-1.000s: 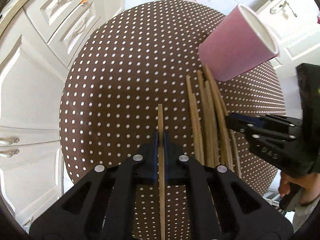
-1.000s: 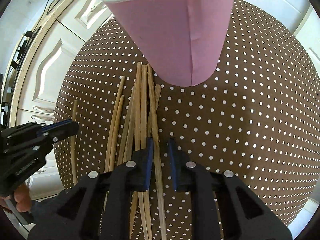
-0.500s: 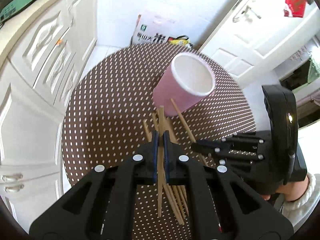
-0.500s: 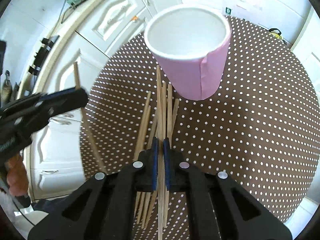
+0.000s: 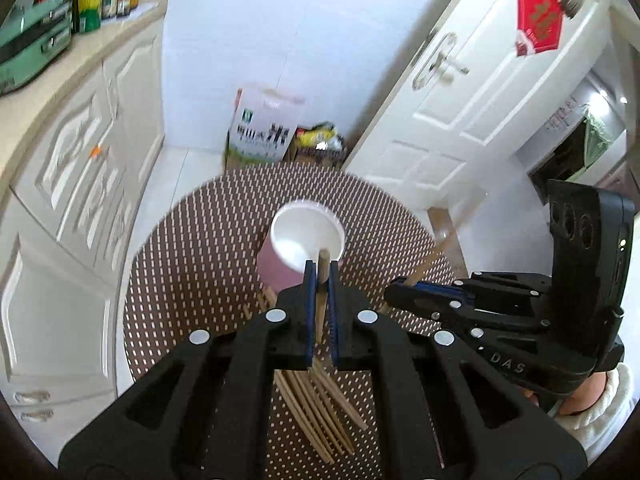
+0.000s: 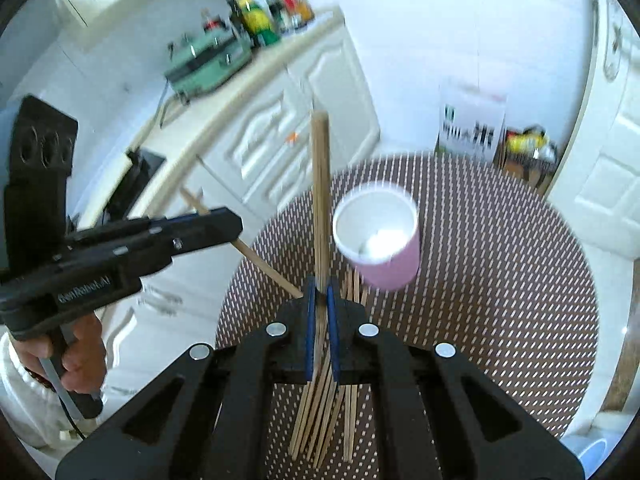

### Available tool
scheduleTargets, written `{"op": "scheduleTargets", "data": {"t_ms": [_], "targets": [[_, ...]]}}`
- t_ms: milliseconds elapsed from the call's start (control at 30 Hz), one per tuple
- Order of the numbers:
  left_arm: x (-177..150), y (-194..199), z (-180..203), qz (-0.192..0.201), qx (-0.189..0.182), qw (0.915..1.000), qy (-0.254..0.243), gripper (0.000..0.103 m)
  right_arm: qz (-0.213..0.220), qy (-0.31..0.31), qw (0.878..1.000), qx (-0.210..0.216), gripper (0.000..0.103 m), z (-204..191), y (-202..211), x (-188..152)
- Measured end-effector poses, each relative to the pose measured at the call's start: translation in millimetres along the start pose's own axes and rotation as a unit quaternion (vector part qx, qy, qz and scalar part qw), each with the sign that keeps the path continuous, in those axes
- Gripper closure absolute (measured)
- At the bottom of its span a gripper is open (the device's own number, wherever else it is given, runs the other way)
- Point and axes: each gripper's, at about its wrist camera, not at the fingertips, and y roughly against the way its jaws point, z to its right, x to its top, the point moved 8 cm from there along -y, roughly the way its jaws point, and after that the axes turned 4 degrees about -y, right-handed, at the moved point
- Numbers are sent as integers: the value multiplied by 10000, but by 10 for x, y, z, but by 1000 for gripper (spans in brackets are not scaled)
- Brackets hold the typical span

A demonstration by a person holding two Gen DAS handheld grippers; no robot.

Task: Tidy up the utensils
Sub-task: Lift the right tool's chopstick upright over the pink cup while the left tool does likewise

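The round tablecloth (image 5: 192, 280) is brown with a regular grid of white dots. The paper cup (image 6: 394, 268) is pink outside, white inside. The chopsticks (image 6: 320, 420) are pale tan wood — the cabinets (image 5: 92, 168) plain white, the door (image 5: 460, 112) white too.

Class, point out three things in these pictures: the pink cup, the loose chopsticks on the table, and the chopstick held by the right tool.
pink cup (image 6: 394, 268), right wrist view, pink outer wall
loose chopsticks (image 5: 316, 416), left wrist view, middle of the pile
chopstick held by the right tool (image 6: 320, 184), right wrist view, upper shaft
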Motion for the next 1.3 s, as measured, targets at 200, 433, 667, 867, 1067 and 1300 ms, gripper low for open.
{"op": "scheduleTargets", "data": {"t_ms": [200, 433, 667, 867, 1067, 1300], "targets": [[323, 291, 183, 530, -41, 9986, -70, 97, 653, 166, 9976, -143, 99, -90, 351, 326], [631, 519, 186, 1105, 164, 9937, 56, 97, 1190, 251, 9918, -396, 99, -84, 568, 553], [657, 314, 75, 1091, 499, 9926, 166, 97, 1277, 298, 9894, -617, 98, 3, 486, 544], [442, 35, -20, 710, 624, 9951, 286, 97, 965, 134, 9927, -714, 98, 155, 275, 344], [263, -122, -125, 417, 738, 9955, 432, 97, 758, -183, 9944, -707, 98, 316, 146, 171], [121, -300, -147, 102, 829, 9956, 419, 97, 491, -331, 9956, -724, 98, 383, -63, 48]]}}
